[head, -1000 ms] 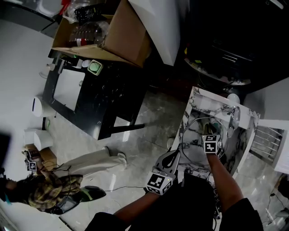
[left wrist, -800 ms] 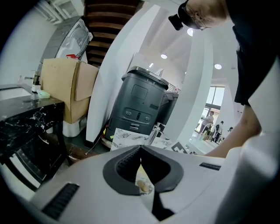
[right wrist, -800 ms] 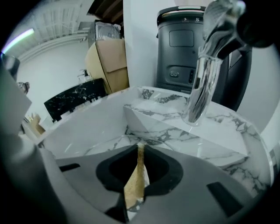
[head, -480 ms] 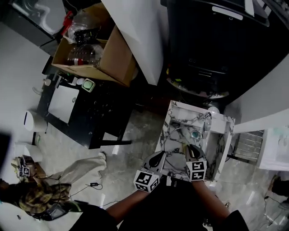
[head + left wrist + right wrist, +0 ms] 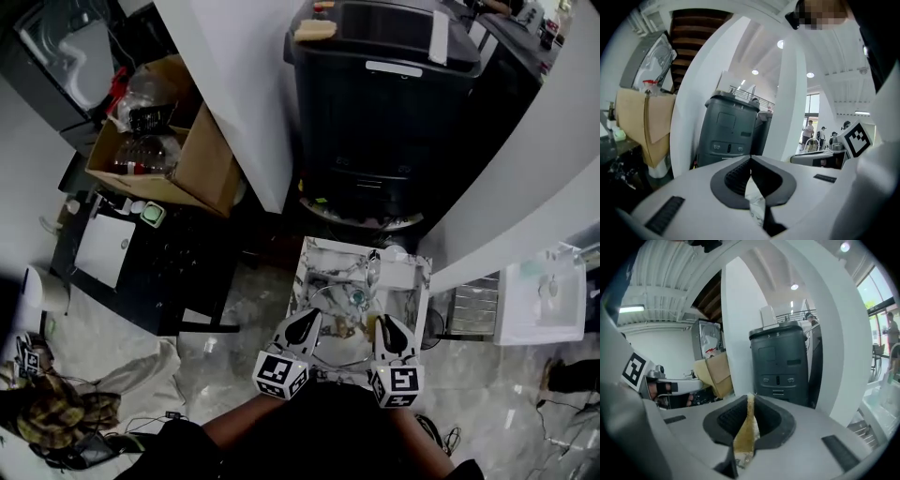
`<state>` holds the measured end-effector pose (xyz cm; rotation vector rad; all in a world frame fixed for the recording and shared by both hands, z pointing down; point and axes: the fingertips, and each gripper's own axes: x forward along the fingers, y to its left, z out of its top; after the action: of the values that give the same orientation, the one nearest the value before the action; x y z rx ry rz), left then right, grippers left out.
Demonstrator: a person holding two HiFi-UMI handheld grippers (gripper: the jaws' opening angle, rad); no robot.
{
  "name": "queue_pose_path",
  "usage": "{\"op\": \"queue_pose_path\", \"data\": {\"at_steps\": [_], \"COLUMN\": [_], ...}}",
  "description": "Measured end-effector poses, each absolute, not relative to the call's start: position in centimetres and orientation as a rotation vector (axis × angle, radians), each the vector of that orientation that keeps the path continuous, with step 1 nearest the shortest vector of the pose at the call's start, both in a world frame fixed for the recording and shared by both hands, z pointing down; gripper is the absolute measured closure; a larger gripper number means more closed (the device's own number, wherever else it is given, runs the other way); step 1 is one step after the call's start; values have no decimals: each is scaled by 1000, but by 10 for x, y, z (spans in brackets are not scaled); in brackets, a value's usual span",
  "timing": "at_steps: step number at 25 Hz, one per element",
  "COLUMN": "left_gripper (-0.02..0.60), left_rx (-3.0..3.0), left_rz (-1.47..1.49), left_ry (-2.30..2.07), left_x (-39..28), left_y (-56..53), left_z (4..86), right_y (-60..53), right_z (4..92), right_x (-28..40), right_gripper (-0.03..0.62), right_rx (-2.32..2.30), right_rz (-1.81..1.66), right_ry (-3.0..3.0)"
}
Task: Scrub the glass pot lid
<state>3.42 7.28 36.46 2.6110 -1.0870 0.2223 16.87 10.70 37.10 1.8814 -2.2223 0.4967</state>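
Note:
Far below in the head view stands a small marble-topped table (image 5: 314, 253), with the glass pot lid (image 5: 337, 314) lying on it as a faint round rim. My left gripper (image 5: 305, 328) hangs over the table's near left part, shut on a scrap of white crumpled material (image 5: 754, 201). My right gripper (image 5: 389, 330) is over the near right part, shut on a thin yellow-brown scrub pad (image 5: 746, 432). In both gripper views the jaws (image 5: 751, 161) (image 5: 750, 399) point out level across the room, not at the lid. Whether either gripper touches the lid cannot be told.
A tall dark grey bin (image 5: 389, 103) stands just beyond the marble table. A white pillar (image 5: 244, 84) and an open cardboard box (image 5: 164, 150) lie to the left, with a black table (image 5: 141, 244) below them. A white unit (image 5: 544, 300) is at right. A person sits at lower left (image 5: 56, 412).
The head view has swung and risen, so the marble table looks smaller and sits centre. Both grippers have drawn back to its near edge and now sit side by side.

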Motion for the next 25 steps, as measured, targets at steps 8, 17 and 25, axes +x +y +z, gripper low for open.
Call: {"op": "queue_pose_path", "data": {"at_steps": [8,17,25], "left_gripper": [566,566,566], "left_rx": [2717,2792,2892], "left_rz": [148,72,51], "left_ry": [-1039,-948,-925], "left_x": [61,66,74], "left_y": [62,47,48], "left_z": [300,277,259], "right_y": [106,105,103], "right_z": [285,262,254], "right_x": [198,202,215], "right_gripper": [534,534,534], "right_rx": [2019,2104,2117], "right_rz": [352,226,187], "right_ry": [-2239,-2156,-2137]}}
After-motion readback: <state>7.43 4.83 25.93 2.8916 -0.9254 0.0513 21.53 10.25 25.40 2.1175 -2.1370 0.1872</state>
